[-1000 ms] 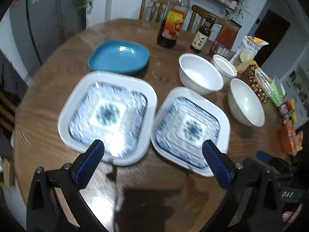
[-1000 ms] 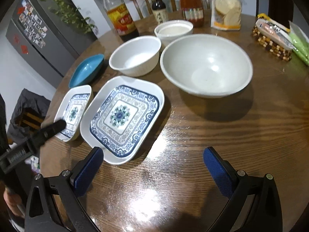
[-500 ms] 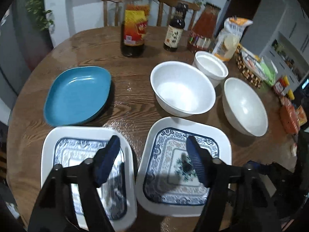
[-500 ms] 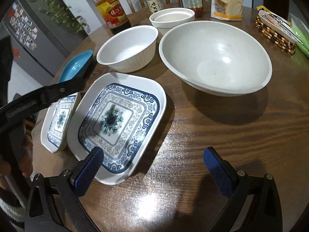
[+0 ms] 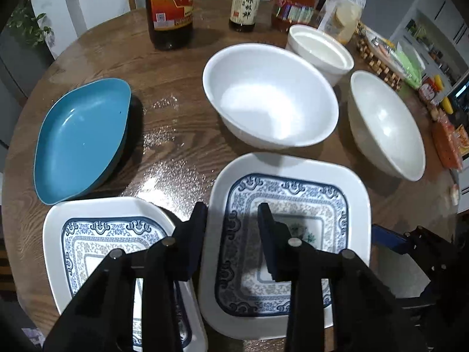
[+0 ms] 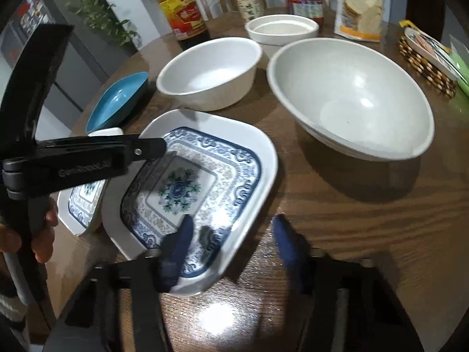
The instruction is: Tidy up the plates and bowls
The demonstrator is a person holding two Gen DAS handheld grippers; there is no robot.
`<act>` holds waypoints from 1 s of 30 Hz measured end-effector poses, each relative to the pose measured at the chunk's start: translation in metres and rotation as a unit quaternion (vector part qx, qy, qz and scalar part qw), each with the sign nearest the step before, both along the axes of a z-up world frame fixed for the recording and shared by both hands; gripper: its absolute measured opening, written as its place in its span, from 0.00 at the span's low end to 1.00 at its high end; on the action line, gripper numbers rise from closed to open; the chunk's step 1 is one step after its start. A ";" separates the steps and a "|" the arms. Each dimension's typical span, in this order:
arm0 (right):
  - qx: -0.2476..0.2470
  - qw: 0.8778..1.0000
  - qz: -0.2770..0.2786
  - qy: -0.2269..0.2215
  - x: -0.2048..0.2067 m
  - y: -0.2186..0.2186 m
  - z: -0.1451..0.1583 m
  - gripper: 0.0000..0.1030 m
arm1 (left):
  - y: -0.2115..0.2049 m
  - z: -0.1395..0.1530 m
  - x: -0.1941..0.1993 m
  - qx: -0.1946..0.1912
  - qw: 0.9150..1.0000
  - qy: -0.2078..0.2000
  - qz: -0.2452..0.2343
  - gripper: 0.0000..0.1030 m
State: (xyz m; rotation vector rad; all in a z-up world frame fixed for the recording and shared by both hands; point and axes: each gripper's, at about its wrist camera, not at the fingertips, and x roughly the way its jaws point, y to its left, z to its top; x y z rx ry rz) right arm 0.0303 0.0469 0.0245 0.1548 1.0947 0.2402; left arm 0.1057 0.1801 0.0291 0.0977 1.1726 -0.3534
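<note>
Both hand-held grippers, wide open a second ago, are closing: left hand-held gripper [image 5: 231, 223] straddles the near-left rim of the patterned plate [image 5: 293, 205], right hand-held gripper [image 6: 231, 234] its near-right rim. Neither clamps yet; plate flat on tabletop [image 5: 164, 67]. A two-sided lift looks imminent.

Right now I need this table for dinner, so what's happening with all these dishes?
A person is tidying them with a handheld gripper in each hand. Both grippers are closing on the same blue-patterned square plate: the left gripper straddles its left rim, the right gripper its near right corner. A matching plate lies beside it. The teal dish and three white bowls sit on the wooden table, not yet stacked.
</note>
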 end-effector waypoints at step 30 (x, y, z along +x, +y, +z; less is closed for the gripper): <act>-0.034 0.993 0.113 0.031 -0.067 -0.002 0.009 0.15 | 0.025 0.005 -0.133 -0.024 0.984 0.037 0.170 0.27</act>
